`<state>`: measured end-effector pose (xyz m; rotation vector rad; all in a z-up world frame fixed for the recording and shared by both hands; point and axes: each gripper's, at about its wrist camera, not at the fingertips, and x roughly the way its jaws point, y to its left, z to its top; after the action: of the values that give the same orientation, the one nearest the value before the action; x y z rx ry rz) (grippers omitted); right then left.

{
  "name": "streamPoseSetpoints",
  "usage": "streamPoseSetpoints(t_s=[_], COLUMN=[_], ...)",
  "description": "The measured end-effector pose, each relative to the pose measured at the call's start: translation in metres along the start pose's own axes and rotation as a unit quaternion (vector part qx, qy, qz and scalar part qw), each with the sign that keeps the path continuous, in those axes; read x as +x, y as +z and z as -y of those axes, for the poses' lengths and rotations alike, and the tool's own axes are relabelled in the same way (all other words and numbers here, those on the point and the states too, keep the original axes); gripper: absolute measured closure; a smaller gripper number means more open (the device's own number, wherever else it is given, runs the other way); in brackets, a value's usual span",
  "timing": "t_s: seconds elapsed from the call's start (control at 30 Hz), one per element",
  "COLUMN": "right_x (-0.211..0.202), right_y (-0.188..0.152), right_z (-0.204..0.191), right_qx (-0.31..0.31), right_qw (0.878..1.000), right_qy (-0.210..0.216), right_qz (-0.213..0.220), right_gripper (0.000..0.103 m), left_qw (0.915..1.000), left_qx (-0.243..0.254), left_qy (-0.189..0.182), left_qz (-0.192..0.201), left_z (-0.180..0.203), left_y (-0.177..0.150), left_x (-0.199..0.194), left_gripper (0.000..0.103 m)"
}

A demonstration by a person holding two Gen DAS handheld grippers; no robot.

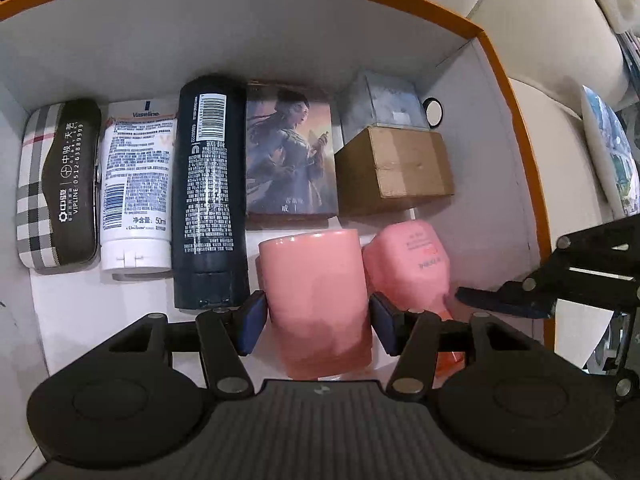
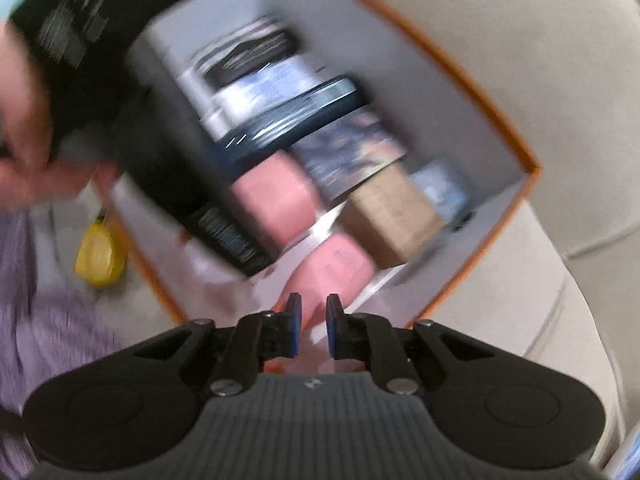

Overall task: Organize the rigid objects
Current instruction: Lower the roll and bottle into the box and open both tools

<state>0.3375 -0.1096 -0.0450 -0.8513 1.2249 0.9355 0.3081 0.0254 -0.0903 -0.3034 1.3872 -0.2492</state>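
Observation:
An orange-rimmed white box (image 1: 496, 64) holds a plaid glasses case (image 1: 56, 184), a white Vaseline tube (image 1: 136, 192), a dark bottle (image 1: 208, 196), a picture card box (image 1: 290, 152), a cardboard box (image 1: 396, 168) and a grey box (image 1: 384, 102). My left gripper (image 1: 318, 320) has its pads on both sides of a pink cup (image 1: 316, 300) lying in the box. A pink bottle (image 1: 412, 264) lies beside it. My right gripper (image 2: 313, 322) is slightly open and empty above the pink bottle (image 2: 336, 264); its view is blurred. It also shows in the left wrist view (image 1: 508, 296).
The box (image 2: 500, 128) sits on a beige sofa (image 2: 520, 40). A yellow object (image 2: 98, 258) lies left of the box. A person's hand (image 2: 24, 128) and lilac clothing (image 2: 36, 320) are at the left. A small black ring (image 1: 433, 112) stands by the grey box.

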Motion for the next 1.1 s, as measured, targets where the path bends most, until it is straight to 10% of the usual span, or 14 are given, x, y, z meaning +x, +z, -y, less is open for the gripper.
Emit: streamPoseSetpoints(t_s=[0.4, 0.67, 1.1], right_x=[0.003, 0.026, 0.003], right_y=[0.019, 0.026, 0.011], right_z=[0.033, 0.008, 0.016], right_qx=[0.088, 0.021, 0.035], right_qw=[0.994, 0.996, 0.999], right_qy=[0.067, 0.038, 0.010], right_qz=[-0.022, -0.076, -0.018], right_gripper=[0.096, 0.103, 0.099], left_qw=[1.0000, 1.0000, 0.9996], left_qx=[0.006, 0.003, 0.022], left_qy=[-0.004, -0.006, 0.018], left_qz=[-0.007, -0.005, -0.006], left_z=[-0.002, -0.003, 0.015], left_y=[-0.002, 0.001, 0.005], left_x=[-0.003, -0.008, 0.008], left_gripper=[0.039, 0.039, 0.039])
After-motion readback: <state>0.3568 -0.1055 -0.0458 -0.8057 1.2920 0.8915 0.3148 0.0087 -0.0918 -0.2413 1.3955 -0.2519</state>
